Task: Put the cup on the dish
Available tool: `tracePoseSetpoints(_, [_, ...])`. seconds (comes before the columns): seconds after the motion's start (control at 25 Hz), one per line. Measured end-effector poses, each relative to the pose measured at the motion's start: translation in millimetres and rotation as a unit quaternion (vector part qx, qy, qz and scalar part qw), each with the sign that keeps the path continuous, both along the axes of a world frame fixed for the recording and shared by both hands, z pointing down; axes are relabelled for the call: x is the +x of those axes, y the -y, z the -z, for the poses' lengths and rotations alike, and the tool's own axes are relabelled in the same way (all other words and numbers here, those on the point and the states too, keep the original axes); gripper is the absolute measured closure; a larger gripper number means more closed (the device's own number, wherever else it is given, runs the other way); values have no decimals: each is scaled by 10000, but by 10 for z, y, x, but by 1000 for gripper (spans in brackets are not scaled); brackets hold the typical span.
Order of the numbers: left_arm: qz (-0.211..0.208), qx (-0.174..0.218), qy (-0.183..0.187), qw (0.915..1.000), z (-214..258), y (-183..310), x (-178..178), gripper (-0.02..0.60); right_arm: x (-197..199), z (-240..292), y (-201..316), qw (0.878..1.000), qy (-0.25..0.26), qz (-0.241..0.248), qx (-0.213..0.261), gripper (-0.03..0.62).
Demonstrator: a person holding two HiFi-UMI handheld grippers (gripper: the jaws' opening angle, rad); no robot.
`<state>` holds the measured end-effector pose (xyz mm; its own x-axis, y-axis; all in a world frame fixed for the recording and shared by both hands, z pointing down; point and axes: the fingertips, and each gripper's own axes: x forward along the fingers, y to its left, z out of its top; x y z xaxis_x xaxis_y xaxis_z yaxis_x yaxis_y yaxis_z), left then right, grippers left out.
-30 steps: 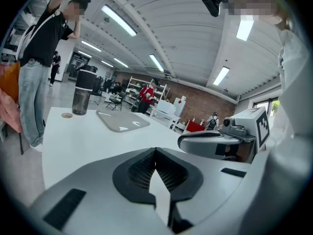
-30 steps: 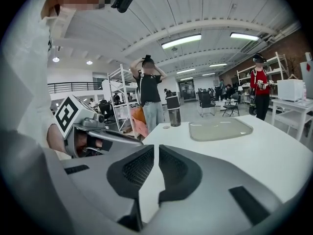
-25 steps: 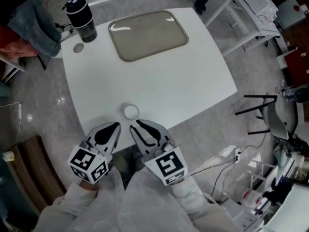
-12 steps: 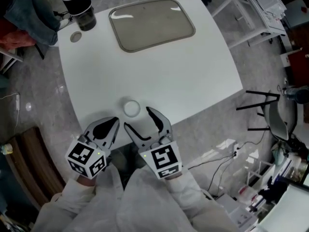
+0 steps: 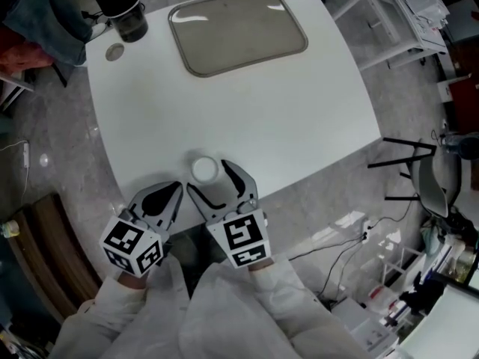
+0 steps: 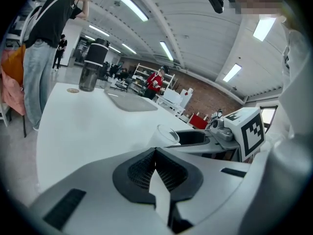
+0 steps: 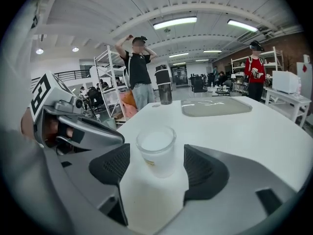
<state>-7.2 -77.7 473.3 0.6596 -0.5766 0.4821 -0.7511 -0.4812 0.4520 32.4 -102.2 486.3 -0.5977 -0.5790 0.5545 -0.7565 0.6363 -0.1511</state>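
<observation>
Advanced since the earlier frame, the right claw (image 5: pixel 209 178) is noted with jaws opening around the cup (image 7: pixel 156 151), ungripped near the counter's (image 5: pixel 262 118) front edge, while the left claw (image 5: pixel 171 194) is held closed and empty; lifting and placement on the far dish (image 5: pixel 238 32) remain outstanding.

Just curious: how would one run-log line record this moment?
right gripper: jaws opening around cup, not touching | left gripper: shut, empty | cup: upright | tray: empty

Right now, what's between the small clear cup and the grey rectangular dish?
Nothing: only bare white tabletop separates the clear cup from the grey dish, seen in the head view.
</observation>
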Motion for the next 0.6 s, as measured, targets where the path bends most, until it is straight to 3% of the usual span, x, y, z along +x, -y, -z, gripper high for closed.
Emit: tracePoseSetpoints(0.6, [137, -64, -84, 9998, -116, 40, -102, 586, -105, -96, 143, 9986, -344, 92, 402, 266])
